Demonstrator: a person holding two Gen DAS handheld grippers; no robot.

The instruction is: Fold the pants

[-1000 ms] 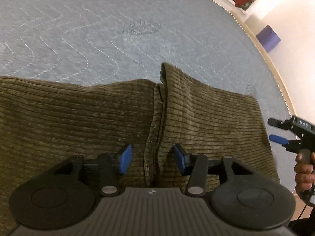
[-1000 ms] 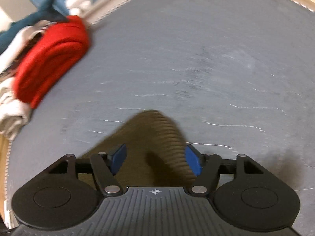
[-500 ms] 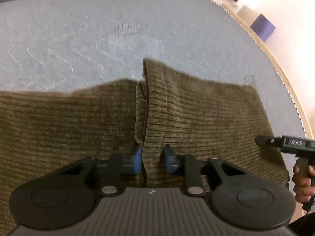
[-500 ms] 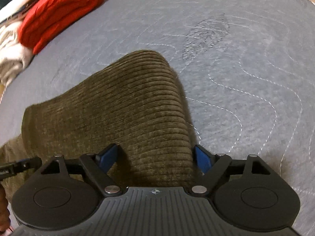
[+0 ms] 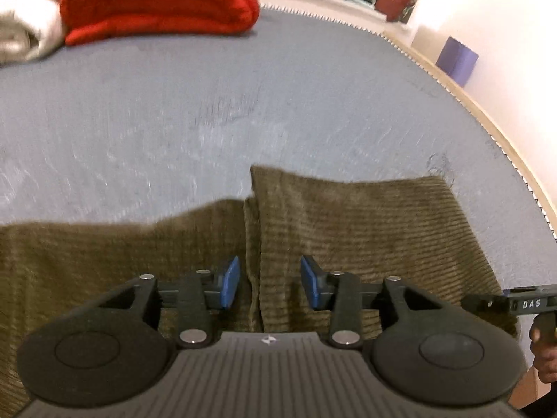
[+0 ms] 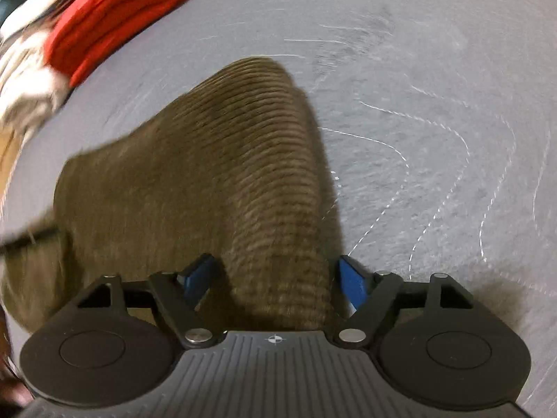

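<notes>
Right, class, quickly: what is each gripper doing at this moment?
Left gripper: jaws opening, a ridge of the olive corduroy pants between them, not pinched.
Right gripper: jaws open, astride a raised fold of the pants.

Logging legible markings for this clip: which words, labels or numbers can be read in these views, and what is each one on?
"DAS": white letters on the black body of the right claw, at the left wrist view's right edge.
Nothing else is readable: the pants, red blanket and grey quilt show no text.
</notes>
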